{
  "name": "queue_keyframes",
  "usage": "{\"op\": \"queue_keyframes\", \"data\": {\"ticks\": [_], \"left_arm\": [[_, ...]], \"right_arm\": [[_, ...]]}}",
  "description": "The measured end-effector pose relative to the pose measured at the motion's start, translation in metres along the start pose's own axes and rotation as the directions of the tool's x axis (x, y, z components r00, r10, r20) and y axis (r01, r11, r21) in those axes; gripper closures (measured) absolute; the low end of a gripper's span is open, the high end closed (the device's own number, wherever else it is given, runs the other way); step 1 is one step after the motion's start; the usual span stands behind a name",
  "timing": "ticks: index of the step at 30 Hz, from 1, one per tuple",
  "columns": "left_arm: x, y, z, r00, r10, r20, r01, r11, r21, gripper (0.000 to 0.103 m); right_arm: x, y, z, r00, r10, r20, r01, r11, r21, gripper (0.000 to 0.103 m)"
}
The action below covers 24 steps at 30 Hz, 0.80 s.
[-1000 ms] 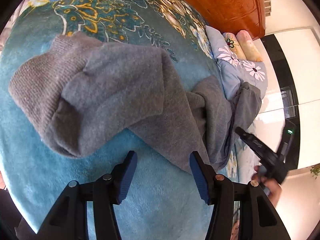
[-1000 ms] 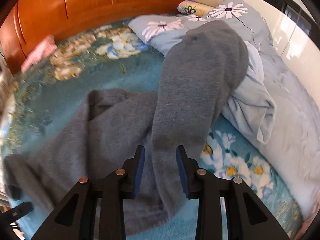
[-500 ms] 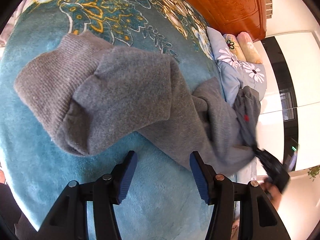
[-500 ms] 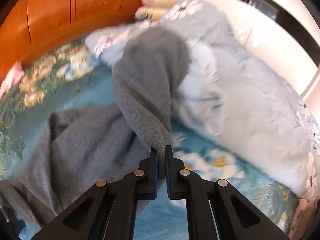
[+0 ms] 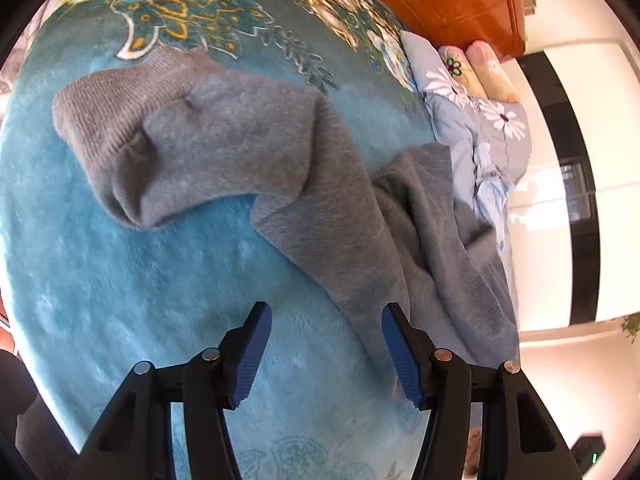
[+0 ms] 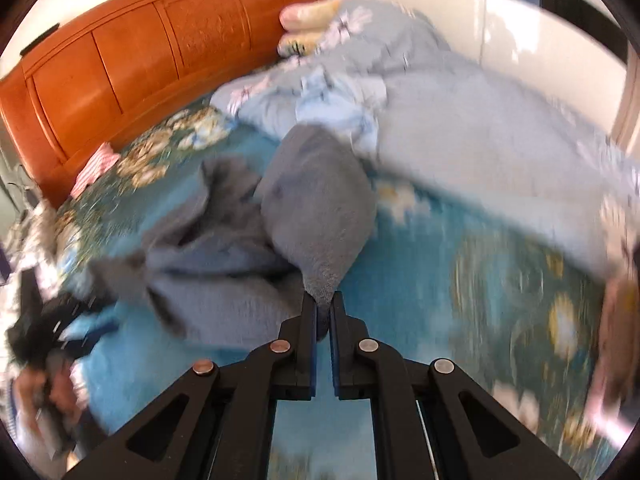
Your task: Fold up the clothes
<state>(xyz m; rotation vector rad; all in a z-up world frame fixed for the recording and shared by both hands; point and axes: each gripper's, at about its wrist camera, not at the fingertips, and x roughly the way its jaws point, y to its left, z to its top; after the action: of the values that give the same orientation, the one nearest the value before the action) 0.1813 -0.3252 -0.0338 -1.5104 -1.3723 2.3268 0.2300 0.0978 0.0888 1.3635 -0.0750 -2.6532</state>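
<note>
A grey fleece garment (image 5: 248, 148) lies crumpled on the teal floral blanket (image 5: 132, 280); its ribbed hem is at the upper left and a long limb trails toward the lower right. My left gripper (image 5: 326, 354) hovers open just above the blanket, its right finger at the edge of that limb, nothing between the pads. In the right wrist view the same garment (image 6: 320, 204) is stretched into a point, and my right gripper (image 6: 323, 312) is shut on its tip, lifting it off the bed. The view is motion-blurred.
An orange wooden headboard (image 6: 152, 52) runs along the far side. A pale blue floral duvet (image 6: 460, 120) and pillows (image 5: 476, 76) are heaped to the right of the garment. A small pink striped cloth (image 6: 94, 168) lies by the headboard. White walls lie beyond.
The right gripper closed on the garment's limb and pulled it off the duvet, up and back toward me. The limb now lies nearer the left gripper, which barely moved.
</note>
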Motion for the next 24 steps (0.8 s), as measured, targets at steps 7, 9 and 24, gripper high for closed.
{"op": "queue_keyframes", "data": {"ticks": [7,9,24], "left_arm": [[0.015,-0.017,-0.015,0.999,0.034,-0.042,-0.033,0.999,0.016,0.041],[0.015,-0.024,-0.018,0.996,0.081,-0.036,-0.079,0.996,0.051,0.041],[0.024,-0.048,-0.031,0.958,0.285,0.034,-0.286,0.939,0.191,0.042]], "right_arm": [[-0.009,-0.010,-0.071,0.988,0.007,-0.155,-0.010,1.000,-0.019,0.098],[0.003,-0.012,-0.087,0.979,0.017,-0.201,-0.021,1.000,-0.018,0.098],[-0.007,-0.027,-0.080,0.990,0.037,-0.133,-0.047,0.996,-0.070,0.071]]}}
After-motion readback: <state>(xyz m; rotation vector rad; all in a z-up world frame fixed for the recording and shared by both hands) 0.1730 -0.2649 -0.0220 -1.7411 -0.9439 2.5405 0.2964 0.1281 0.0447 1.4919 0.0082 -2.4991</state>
